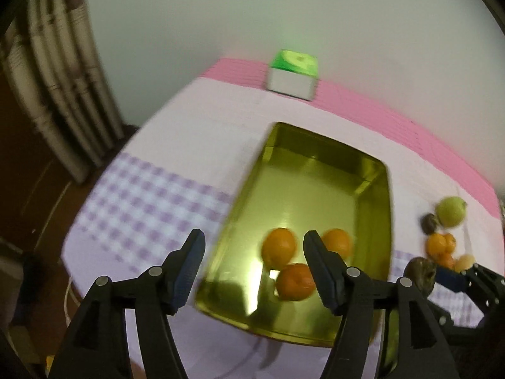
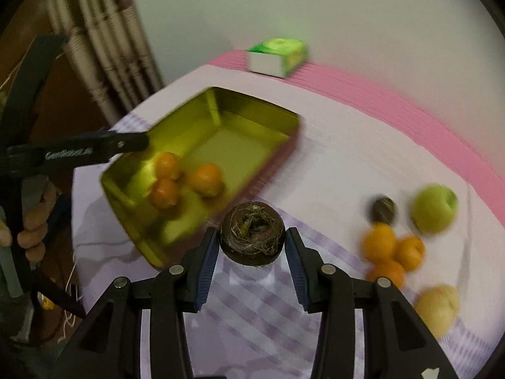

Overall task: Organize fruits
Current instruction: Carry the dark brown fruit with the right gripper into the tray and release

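A gold metal tray lies on the table with three oranges in its near end. My left gripper is open and empty above the tray's near left rim. My right gripper is shut on a dark brown round fruit, held above the table just right of the tray. On the cloth to the right lie a green apple, another dark fruit, several oranges and a pale yellow fruit.
A green and white carton stands at the table's far edge by the wall. The tablecloth is white, purple-checked and pink. A curtain and dark floor lie off the left edge. The left gripper's arm crosses the right wrist view.
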A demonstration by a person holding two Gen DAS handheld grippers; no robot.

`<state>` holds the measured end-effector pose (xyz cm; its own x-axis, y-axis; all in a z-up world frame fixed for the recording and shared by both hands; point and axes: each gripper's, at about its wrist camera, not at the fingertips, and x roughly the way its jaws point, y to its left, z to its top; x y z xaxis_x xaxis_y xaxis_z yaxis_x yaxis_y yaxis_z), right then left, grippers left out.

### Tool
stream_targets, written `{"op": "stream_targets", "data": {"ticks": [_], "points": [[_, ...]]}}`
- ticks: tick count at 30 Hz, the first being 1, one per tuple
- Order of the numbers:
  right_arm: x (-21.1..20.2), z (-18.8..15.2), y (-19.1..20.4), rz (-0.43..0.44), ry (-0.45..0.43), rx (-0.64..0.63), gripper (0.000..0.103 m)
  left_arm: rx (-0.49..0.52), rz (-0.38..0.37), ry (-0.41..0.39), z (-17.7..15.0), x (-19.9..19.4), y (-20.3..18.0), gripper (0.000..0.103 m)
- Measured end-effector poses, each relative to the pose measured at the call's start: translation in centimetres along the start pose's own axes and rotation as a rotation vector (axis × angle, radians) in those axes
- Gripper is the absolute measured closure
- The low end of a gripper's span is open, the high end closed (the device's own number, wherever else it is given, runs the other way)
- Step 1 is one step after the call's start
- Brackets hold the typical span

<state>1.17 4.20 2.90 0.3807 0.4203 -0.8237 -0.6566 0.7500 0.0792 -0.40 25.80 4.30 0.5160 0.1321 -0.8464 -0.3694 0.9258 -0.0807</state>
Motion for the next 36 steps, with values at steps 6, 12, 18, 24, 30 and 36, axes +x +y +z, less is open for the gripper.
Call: {"op": "stream_targets", "data": {"ticks": [6, 12, 18, 24, 30, 36], "points": [[2.7, 1.7, 3.6, 0.036, 0.032, -0.085, 0.063, -0.061, 0.064, -0.002, 0.0, 0.4, 1.9, 0.037], [4.9, 2.4, 5.3, 0.034, 0.076, -0.129, 0.063, -0.089, 0.075, 0.012, -0.1, 1.1, 2.5, 0.037], [6.2, 2.4, 5.9, 0.015, 0.108, -0.153, 0.063, -0.104, 0.082, 0.017, -0.1, 1.3, 2.8, 0.037], [7.1, 2.3, 6.0, 0.009, 0.130, -0.162, 0.063, -0.115, 0.087, 0.026, -0.1, 1.4, 3.0, 0.037], [7.9, 2.1, 5.9, -0.001, 0.142, -0.171, 0.063, -0.121, 0.084, 0.028, -0.1, 1.4, 3.1, 0.036], [8.2, 2.2, 5.9, -0.033, 0.136, -0.187, 0.063, -0.124, 0.085, 0.041, -0.2, 1.7, 3.1, 0.035]]}}
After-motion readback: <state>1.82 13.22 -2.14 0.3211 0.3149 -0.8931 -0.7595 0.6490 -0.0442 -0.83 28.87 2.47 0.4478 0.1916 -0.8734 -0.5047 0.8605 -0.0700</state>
